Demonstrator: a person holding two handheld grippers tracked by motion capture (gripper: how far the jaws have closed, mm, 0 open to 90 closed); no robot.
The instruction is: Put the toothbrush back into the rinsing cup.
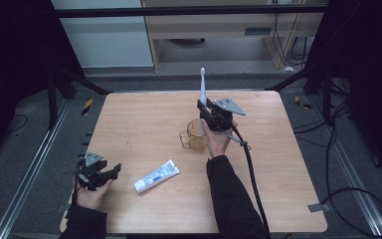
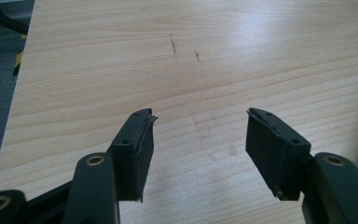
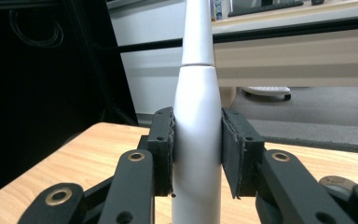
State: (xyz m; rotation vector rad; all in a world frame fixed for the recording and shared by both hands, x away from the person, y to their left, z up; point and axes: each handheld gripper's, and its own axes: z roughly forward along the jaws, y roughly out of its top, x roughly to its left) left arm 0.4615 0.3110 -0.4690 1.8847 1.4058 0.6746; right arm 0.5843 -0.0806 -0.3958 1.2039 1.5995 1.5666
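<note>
The tabletop [image 1: 144, 119] is a square of pale wood grain, and I work over it with a gripper in each hand. My right gripper [image 1: 210, 110] is raised above the middle of the far half, its grey plate on top and its cable trailing back along my sleeve. My left gripper [image 1: 110, 172] sits low by the near left corner, above bare wood, with its jaws spread wide and nothing between them; in the left gripper view I see only scuffed grain in the gap.

Just below my right hand stands an amber cup [image 1: 196, 135], clear and see-through, with a handle on its left side, upright on the wood. A white toothpaste tube [image 1: 156, 176] with blue print lies flat and slanted between my two hands, near the left gripper but not touching it.

My right jaws are pinching a white electric toothbrush [image 3: 197, 121] by its thick body, pads pressed against both sides. It stands upright, its slim neck rising above the jaws, above and just behind the cup.
</note>
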